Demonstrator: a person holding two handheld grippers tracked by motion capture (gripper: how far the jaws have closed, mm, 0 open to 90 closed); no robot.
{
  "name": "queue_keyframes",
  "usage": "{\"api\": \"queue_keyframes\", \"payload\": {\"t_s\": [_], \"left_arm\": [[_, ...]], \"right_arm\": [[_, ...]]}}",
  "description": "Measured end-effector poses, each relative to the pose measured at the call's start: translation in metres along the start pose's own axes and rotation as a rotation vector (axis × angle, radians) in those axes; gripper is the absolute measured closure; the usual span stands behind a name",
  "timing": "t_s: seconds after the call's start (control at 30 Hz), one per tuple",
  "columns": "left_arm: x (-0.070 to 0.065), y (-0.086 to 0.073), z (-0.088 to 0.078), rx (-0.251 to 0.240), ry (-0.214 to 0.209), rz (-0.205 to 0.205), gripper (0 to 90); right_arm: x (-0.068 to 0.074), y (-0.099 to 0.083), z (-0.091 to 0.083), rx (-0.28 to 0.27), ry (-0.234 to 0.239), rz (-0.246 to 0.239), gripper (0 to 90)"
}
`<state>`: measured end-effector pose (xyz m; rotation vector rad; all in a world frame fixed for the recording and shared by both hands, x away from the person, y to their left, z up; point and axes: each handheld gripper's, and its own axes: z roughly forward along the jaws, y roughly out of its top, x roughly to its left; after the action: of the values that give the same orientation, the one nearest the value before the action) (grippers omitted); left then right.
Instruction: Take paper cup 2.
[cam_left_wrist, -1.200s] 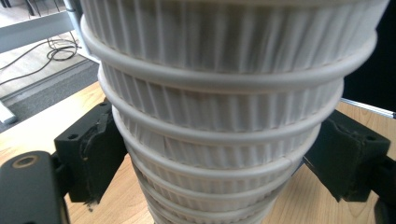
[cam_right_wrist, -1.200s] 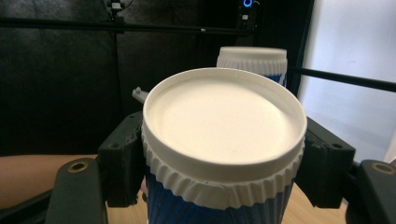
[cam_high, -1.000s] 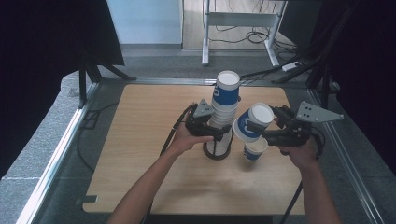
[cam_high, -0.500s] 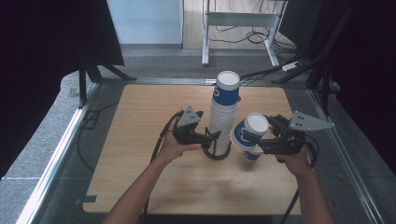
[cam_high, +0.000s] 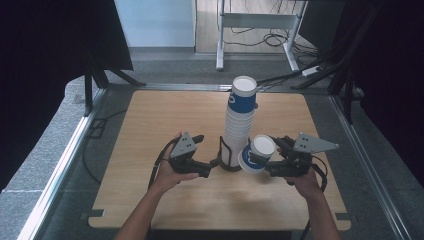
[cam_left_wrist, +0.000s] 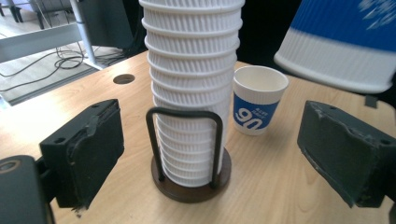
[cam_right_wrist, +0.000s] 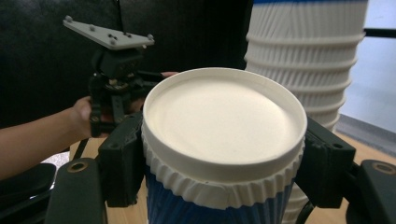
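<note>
Setting: wooden table (cam_high: 165, 120) inside a metal frame, grey floor around it, dark curtains at both sides, a white desk frame with cables beyond the far edge

Item 1: stack of cups (cam_high: 240, 125), white ribbed sleeves topped by a blue cup, upright near table centre in a round brown holder (cam_left_wrist: 190, 186) with a black wire loop; in the left gripper view the stack stands at 12 o'clock from the jaws

Item 2: single cup (cam_left_wrist: 259, 99), blue and white, upright on the table just beside the stack, at 1 o'clock in the left gripper view

Item 3: held cup (cam_high: 257, 153), blue with white ribbed band, tilted on its side, base facing the camera in the right gripper view (cam_right_wrist: 224, 126), just beside the stack at its 4 o'clock in the high view

Item 4: left gripper (cam_high: 212, 166), low at 8 o'clock of the stack; jaws have just been closing but stand wide, one each side of the holder, pads clear of it

Item 5: right gripper (cam_high: 265, 162), at 4 o'clock of the stack; jaws clamped on the held cup's sides
</note>
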<state>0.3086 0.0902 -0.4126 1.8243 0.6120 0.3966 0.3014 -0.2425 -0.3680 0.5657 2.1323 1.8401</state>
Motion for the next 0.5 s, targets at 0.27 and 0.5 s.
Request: {"api": "queue_keyframes", "payload": {"t_s": [0.27,0.5], "left_arm": [[-0.006,-0.017,-0.019,-0.034,-0.030,-0.048,10.0],[-0.015,-0.027,-0.027,-0.030,-0.030,-0.046,11.3]], "right_arm": [[0.008,-0.025,0.009,0.002,0.022,0.035,27.6],[0.013,-0.041,0.013,0.004,0.034,0.054,27.6]]}}
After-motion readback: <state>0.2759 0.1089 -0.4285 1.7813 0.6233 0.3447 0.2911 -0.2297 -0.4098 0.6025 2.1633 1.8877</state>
